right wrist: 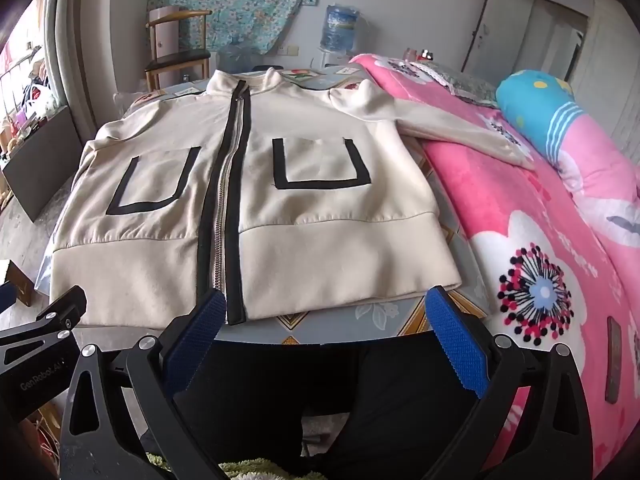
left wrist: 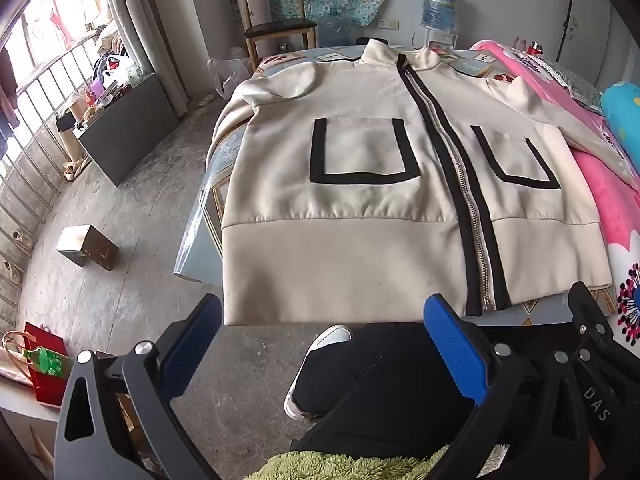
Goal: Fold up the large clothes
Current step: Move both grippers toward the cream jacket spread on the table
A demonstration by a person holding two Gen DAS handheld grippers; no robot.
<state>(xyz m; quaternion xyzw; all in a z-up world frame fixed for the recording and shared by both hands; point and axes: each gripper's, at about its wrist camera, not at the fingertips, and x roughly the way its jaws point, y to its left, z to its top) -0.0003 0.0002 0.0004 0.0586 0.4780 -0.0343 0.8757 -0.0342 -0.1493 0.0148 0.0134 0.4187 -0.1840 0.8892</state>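
A cream zip-up jacket [left wrist: 360,184] with black zipper trim and two black-edged pockets lies flat, front up, on a small table [left wrist: 208,208]. It also shows in the right wrist view [right wrist: 256,208]. Its hem hangs over the near table edge. One sleeve [right wrist: 460,128] lies across the pink bed. My left gripper [left wrist: 324,344] is open and empty, held back from the hem at its left part. My right gripper [right wrist: 324,340] is open and empty, just short of the hem to the right of the zipper.
A pink floral blanket [right wrist: 540,260] covers the bed on the right, with a blue pillow [right wrist: 540,100]. A wooden chair [left wrist: 276,28] and water dispenser [left wrist: 440,4] stand behind the table. A cardboard box [left wrist: 88,246] lies on the concrete floor. The person's legs [left wrist: 380,380] are below the grippers.
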